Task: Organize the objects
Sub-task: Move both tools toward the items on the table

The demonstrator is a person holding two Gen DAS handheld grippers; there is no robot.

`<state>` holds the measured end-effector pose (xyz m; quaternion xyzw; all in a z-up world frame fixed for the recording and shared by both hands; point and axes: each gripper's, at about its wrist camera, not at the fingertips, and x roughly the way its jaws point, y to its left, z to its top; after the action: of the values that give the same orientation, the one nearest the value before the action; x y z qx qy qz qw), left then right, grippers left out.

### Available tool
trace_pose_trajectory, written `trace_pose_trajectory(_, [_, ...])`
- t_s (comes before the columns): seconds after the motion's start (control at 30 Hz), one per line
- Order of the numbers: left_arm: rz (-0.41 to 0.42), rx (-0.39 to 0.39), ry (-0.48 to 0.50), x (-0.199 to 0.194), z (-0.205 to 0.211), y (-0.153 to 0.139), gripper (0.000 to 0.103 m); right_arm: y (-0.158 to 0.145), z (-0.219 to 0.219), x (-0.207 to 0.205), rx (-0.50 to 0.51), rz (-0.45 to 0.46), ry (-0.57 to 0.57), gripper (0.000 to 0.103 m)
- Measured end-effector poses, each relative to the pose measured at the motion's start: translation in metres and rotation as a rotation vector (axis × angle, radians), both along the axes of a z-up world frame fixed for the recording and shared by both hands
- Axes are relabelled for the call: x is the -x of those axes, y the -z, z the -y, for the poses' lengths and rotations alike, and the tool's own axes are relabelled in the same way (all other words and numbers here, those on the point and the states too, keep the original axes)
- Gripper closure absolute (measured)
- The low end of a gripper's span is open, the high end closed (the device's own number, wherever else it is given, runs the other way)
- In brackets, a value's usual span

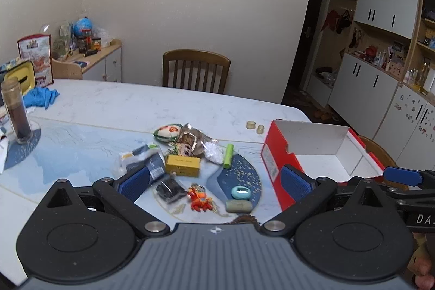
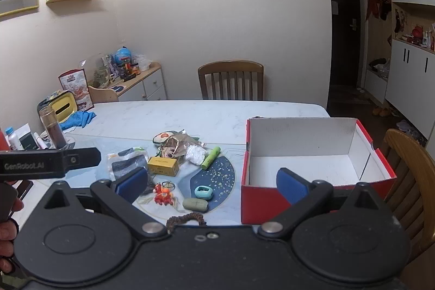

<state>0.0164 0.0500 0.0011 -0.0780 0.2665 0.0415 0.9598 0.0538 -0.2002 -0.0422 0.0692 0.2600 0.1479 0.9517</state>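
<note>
A pile of small objects lies on the table: a yellow box (image 1: pixel 182 165) (image 2: pixel 163 166), a green tube (image 1: pixel 228 155) (image 2: pixel 210 153), an orange toy keychain (image 1: pixel 198 198) (image 2: pixel 162 195), a teal case (image 1: pixel 241 192) (image 2: pixel 204 192), an olive bar (image 1: pixel 239 205) (image 2: pixel 195 204) and foil packets (image 1: pixel 193 141) (image 2: pixel 176 143). An open red shoebox (image 1: pixel 320 154) (image 2: pixel 312 154) with a white inside stands at the right. My left gripper (image 1: pixel 214 182) is open and empty above the pile. My right gripper (image 2: pixel 212 185) is open and empty, between pile and box.
A brown braided band (image 2: pixel 186 219) lies at the near edge. A dark-filled jar (image 1: pixel 16 113) (image 2: pixel 53 131), blue gloves (image 1: pixel 40 97) and a yellow container (image 2: pixel 64 108) stand at the table's left. Wooden chairs stand behind (image 1: pixel 195 71) and at the right (image 2: pixel 407 167).
</note>
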Motion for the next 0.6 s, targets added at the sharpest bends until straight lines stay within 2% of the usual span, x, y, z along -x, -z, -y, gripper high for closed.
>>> trace_pose_trajectory(0.6, [-0.085,0.021,0.035,-0.051,-0.047,0.018,0.000,0.008,-0.035,-0.040,0.002,-0.094,-0.007,0.003])
